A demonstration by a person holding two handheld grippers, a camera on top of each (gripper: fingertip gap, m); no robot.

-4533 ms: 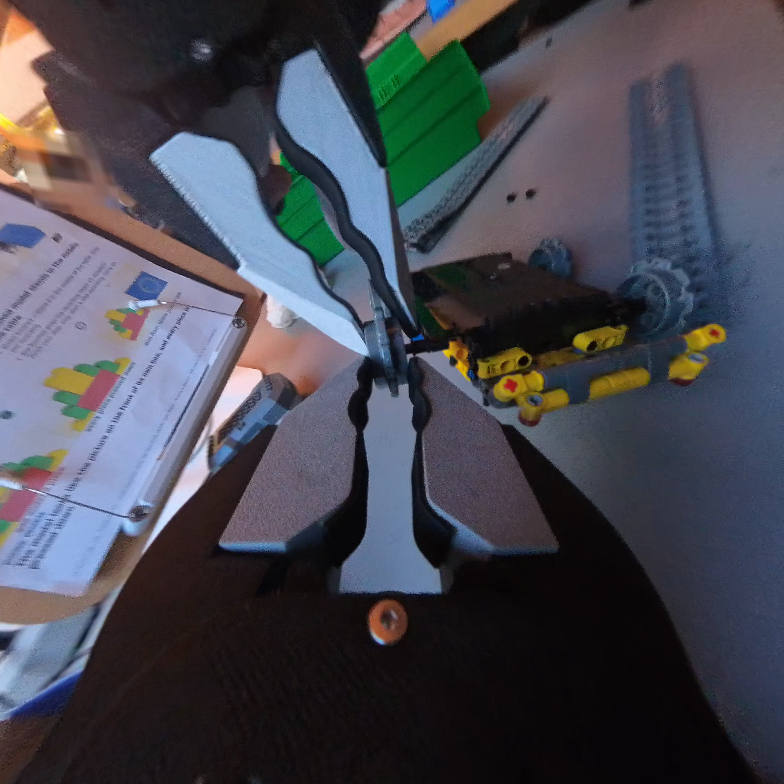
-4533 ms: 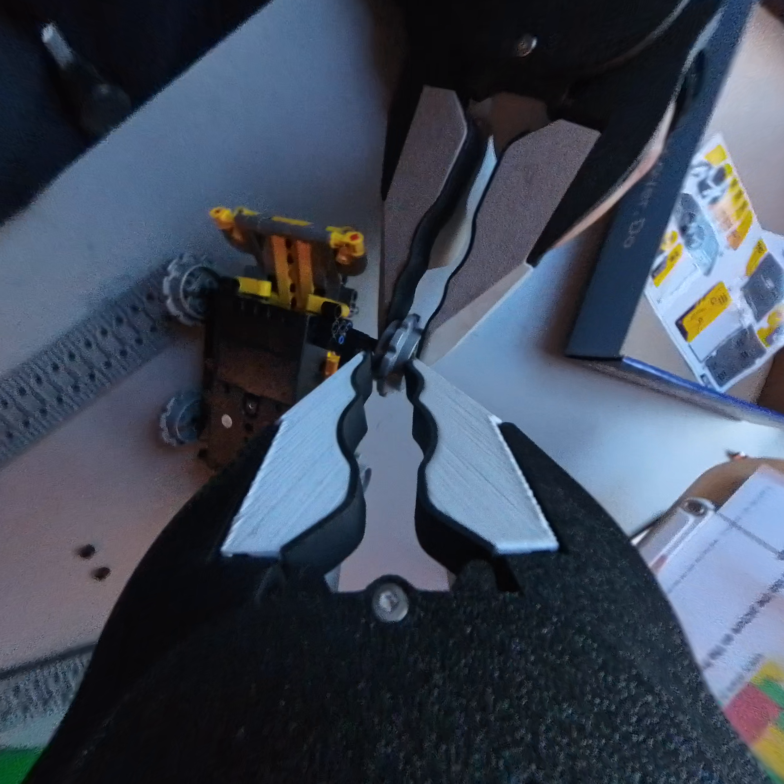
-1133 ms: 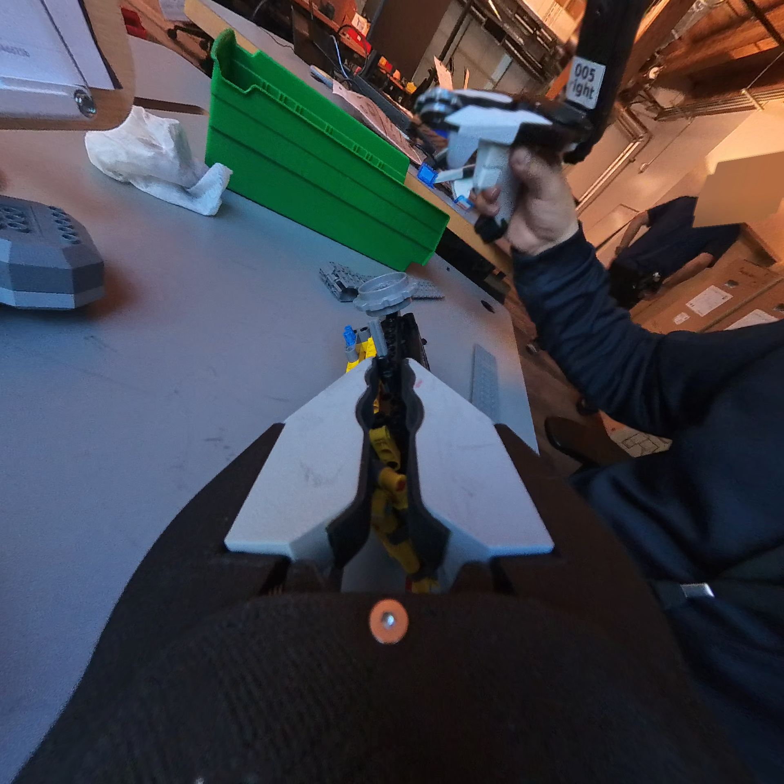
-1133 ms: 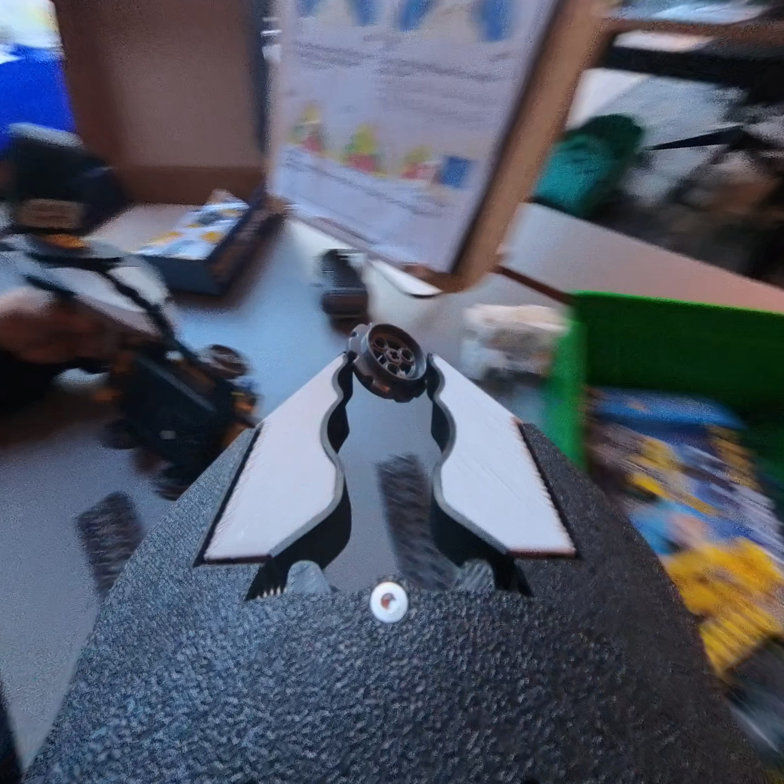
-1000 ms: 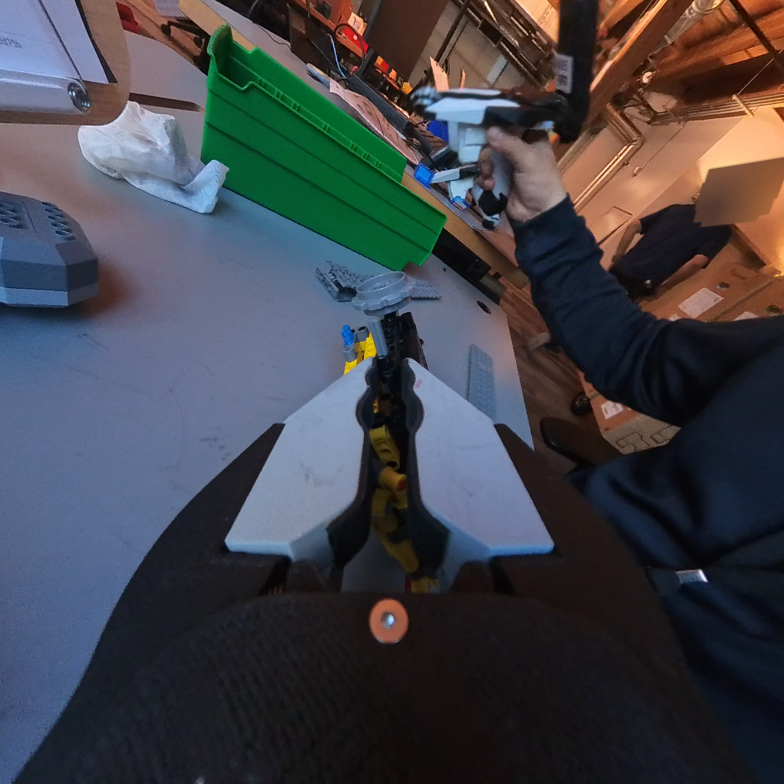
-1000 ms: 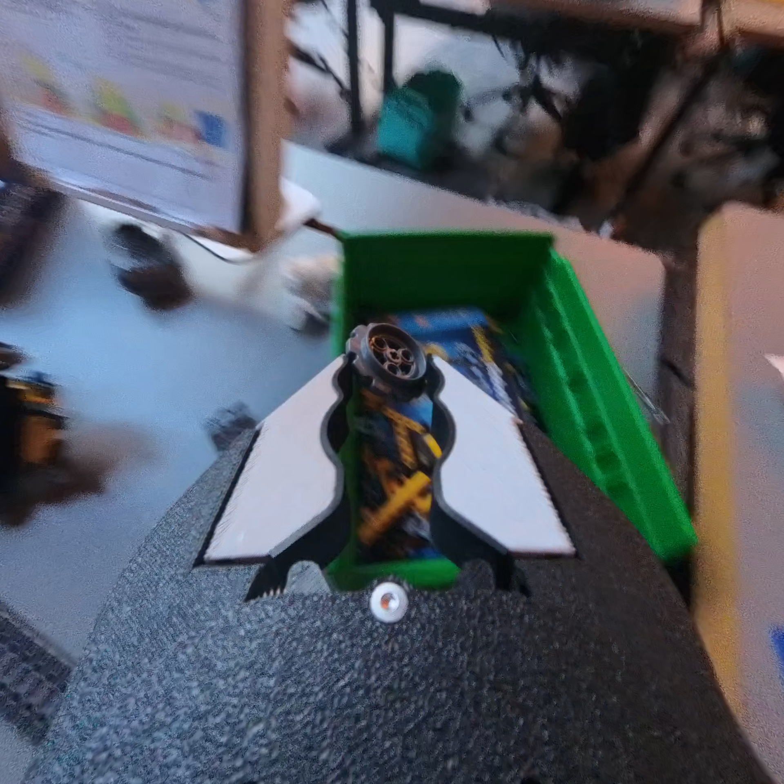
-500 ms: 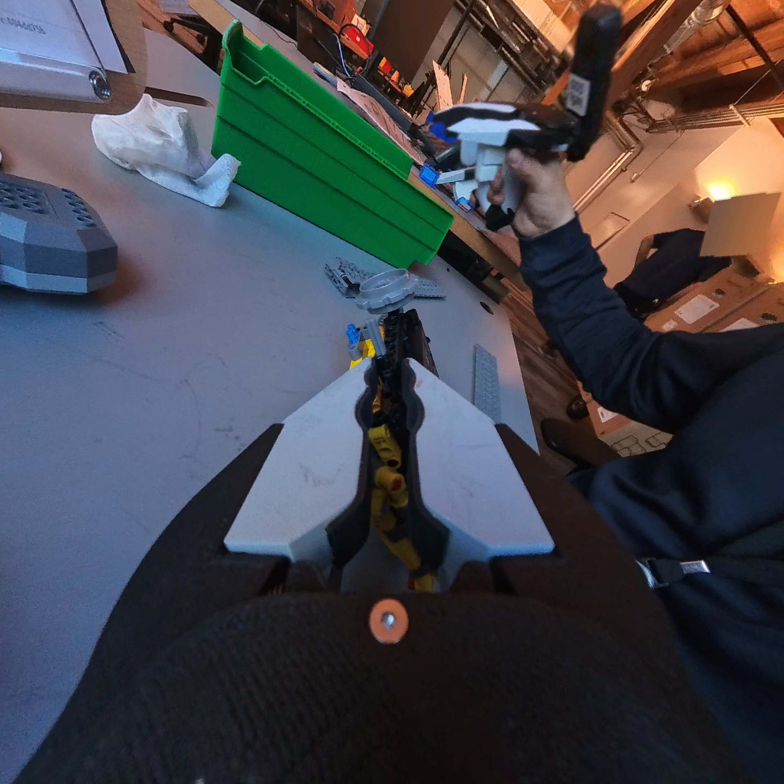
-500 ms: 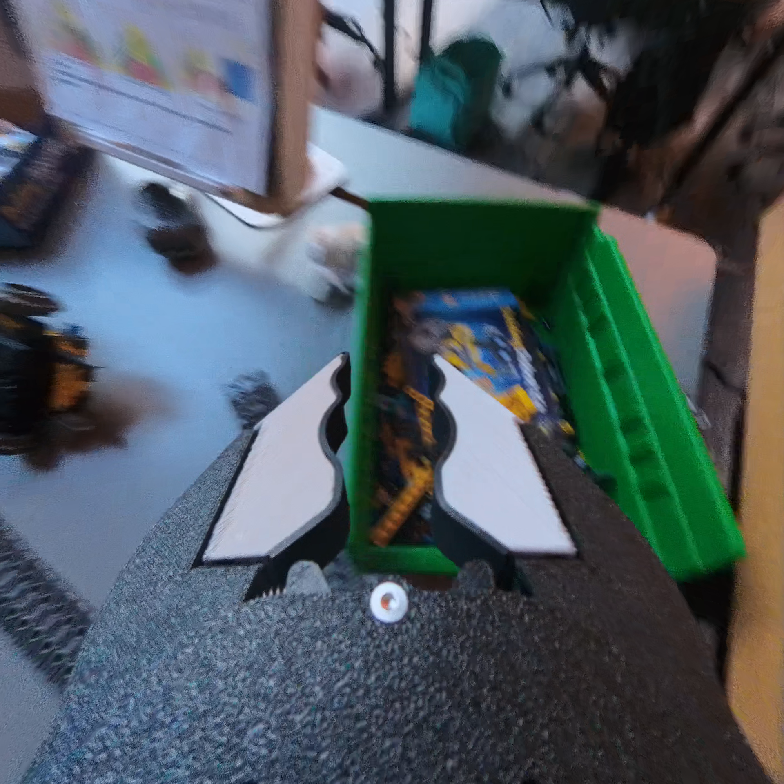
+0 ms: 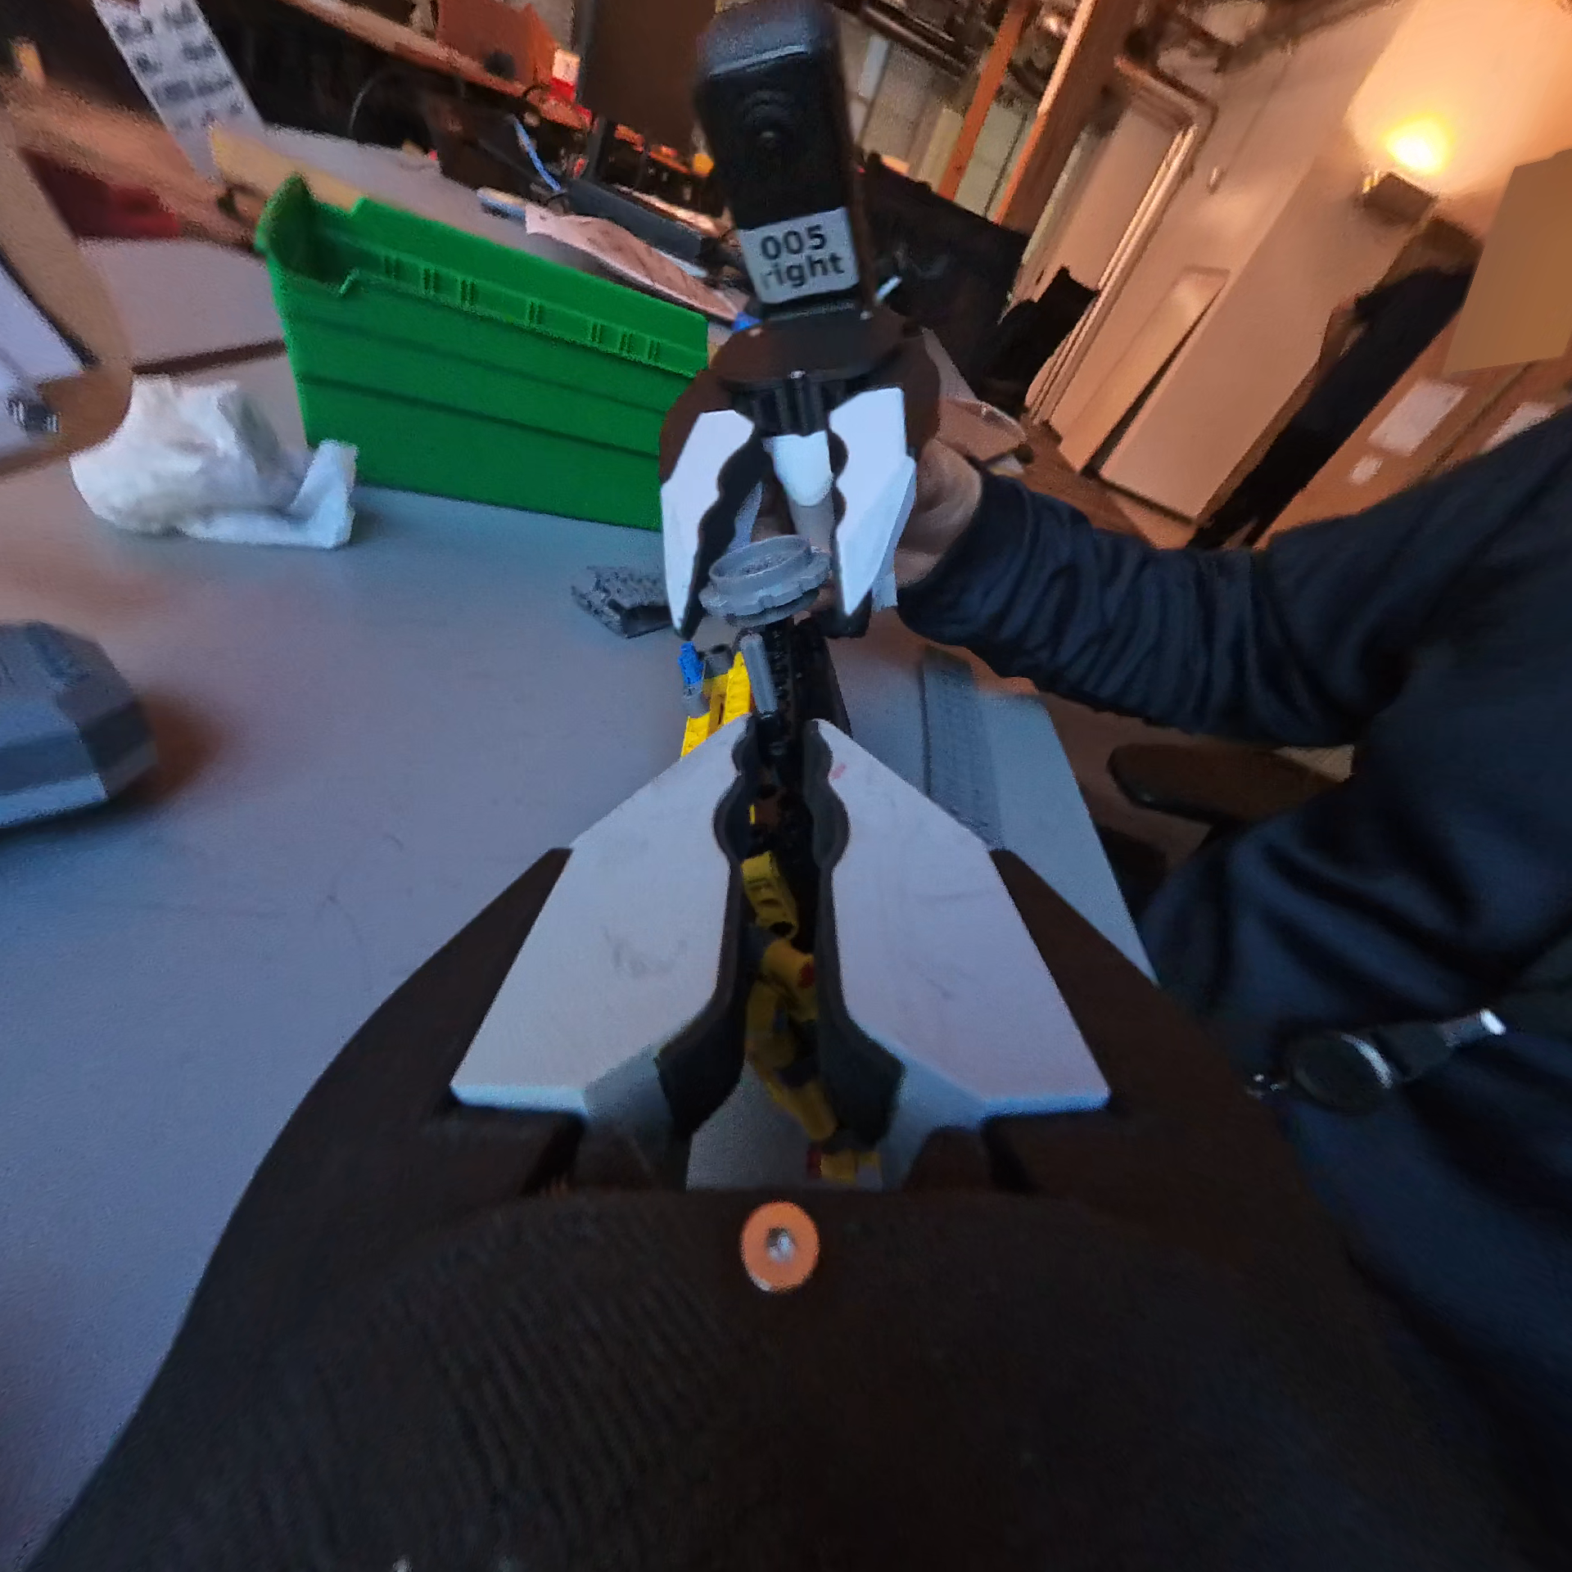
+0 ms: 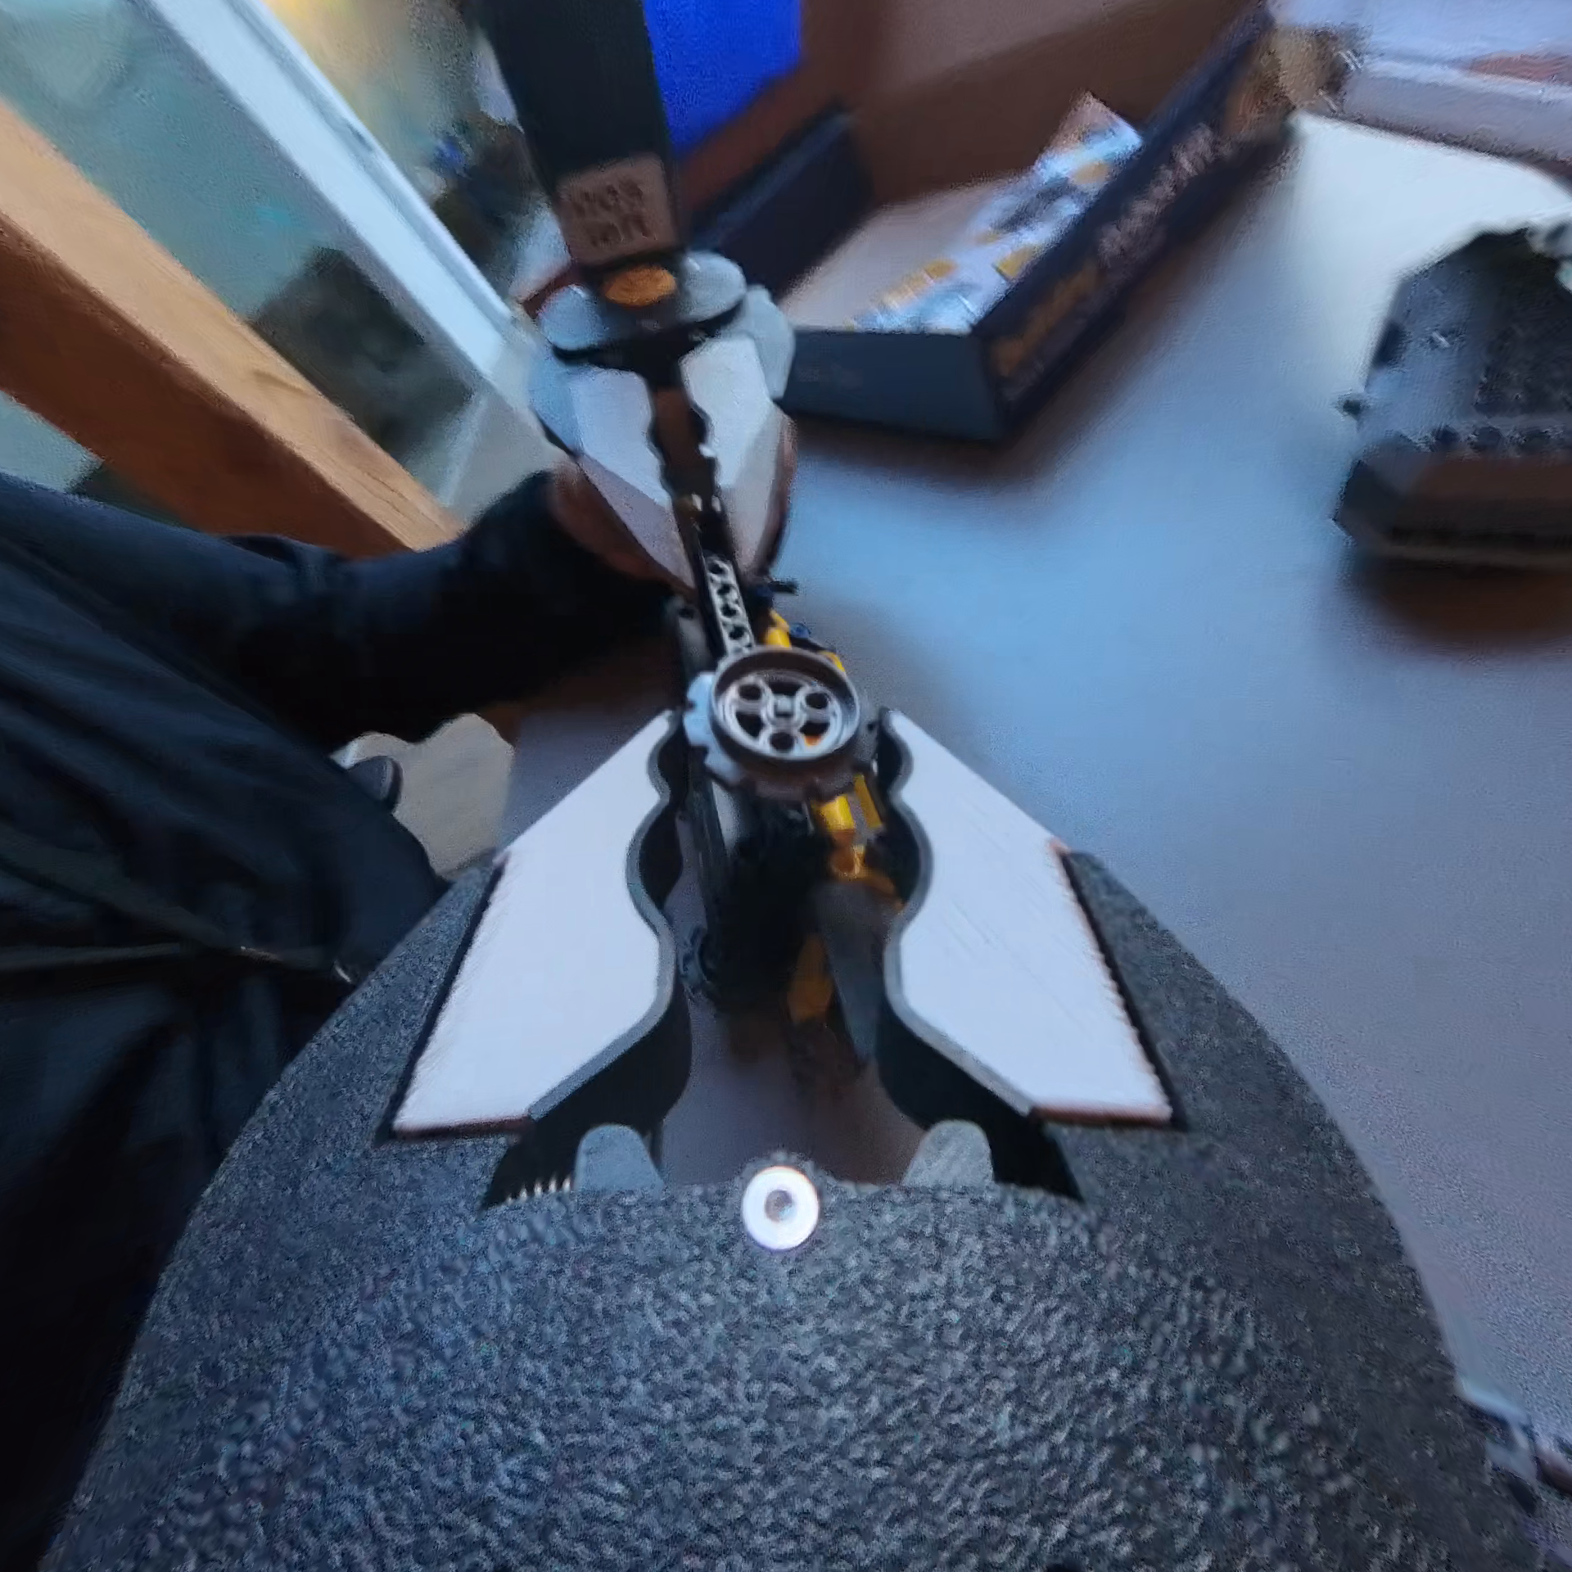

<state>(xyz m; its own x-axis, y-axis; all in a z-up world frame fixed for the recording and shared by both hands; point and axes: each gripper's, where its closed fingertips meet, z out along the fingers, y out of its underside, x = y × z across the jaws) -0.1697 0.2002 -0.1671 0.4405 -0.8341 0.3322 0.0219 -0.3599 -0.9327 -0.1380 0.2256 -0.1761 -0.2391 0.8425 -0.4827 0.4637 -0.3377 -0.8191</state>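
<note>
The left tongs [image 9: 778, 748] are being kept pinched on a black-and-yellow brick model [image 9: 778, 893], held above the grey worktop [image 9: 340, 766]. Its long axis is pointing away, ending in a grey toothed wheel [image 9: 761, 578]. The right tongs [image 10: 778, 748] are being held spread, bracketing that wheel [image 10: 778, 723]; contact cannot be told.

A white label [image 9: 795, 255] with printed characters sits above the right gripper [image 9: 770, 612] and is legible. The left gripper [image 10: 714, 578] bears a similar label [image 10: 608, 208], and a dark box [image 10: 1131, 247] has side lettering — both too blurred to read.
</note>
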